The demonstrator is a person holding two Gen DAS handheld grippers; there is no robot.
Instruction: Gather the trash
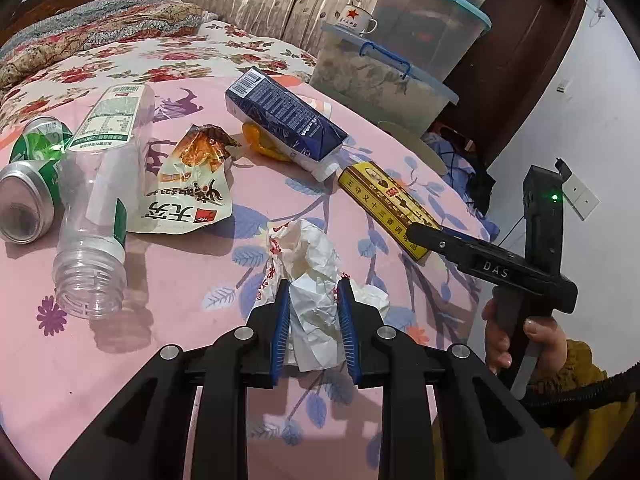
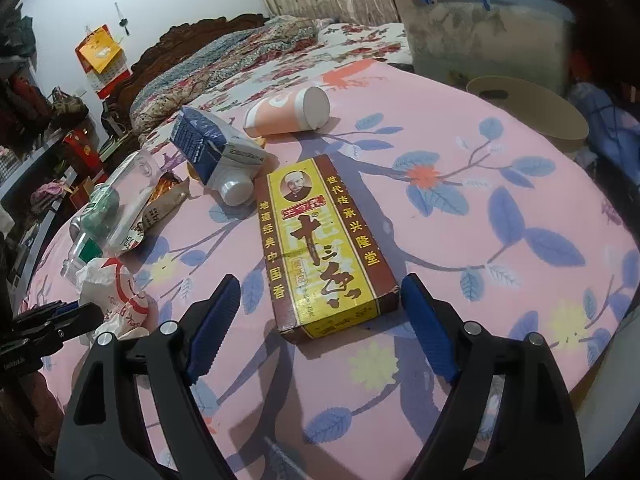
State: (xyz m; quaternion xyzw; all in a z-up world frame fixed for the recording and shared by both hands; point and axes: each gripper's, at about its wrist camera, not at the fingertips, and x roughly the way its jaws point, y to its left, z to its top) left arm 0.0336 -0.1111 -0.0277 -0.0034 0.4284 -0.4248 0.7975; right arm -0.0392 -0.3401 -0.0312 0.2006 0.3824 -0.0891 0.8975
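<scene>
Crumpled white paper wrapper with red print (image 1: pixel 310 280) is lying on the pink leaf-patterned bed sheet (image 1: pixel 192 272), and the left hand-held gripper (image 1: pixel 313 286) is sitting clamped on it, both blue ribbed pads (image 1: pixel 282 320) pressing its sides.

Right hand-held gripper (image 2: pixel 318 284) is standing wide apart, its blue pads (image 2: pixel 424 320) flanking the near end of the flat yellow-and-brown cardboard spice box (image 2: pixel 324 248) without clearly touching it; the right pad is lying just beside the box corner. Seen from the left wrist, that gripper's black finger is overlapping the end of the same box.

Remaining items lying on the sheet:
- clear empty plastic bottle with green-and-white label (image 1: pixel 100 200), on its side, uncapped mouth toward the camera
- two crushed green aluminium cans (image 1: pixel 30 184), touching the bottle on its far left
- torn white-and-orange foil snack bag (image 1: pixel 188 188), just beside the bottle
- dark blue milk carton with white screw cap (image 1: pixel 286 120), tilted, resting on an orange object
- pale pink paper cup with white lid (image 2: pixel 288 114), on its side, beyond the carton

Beyond the bed edge, stacked translucent storage bins with blue lids (image 1: pixel 400 56) are standing, a white enamel mug with a red star (image 1: pixel 356 20) sitting on one lid.
</scene>
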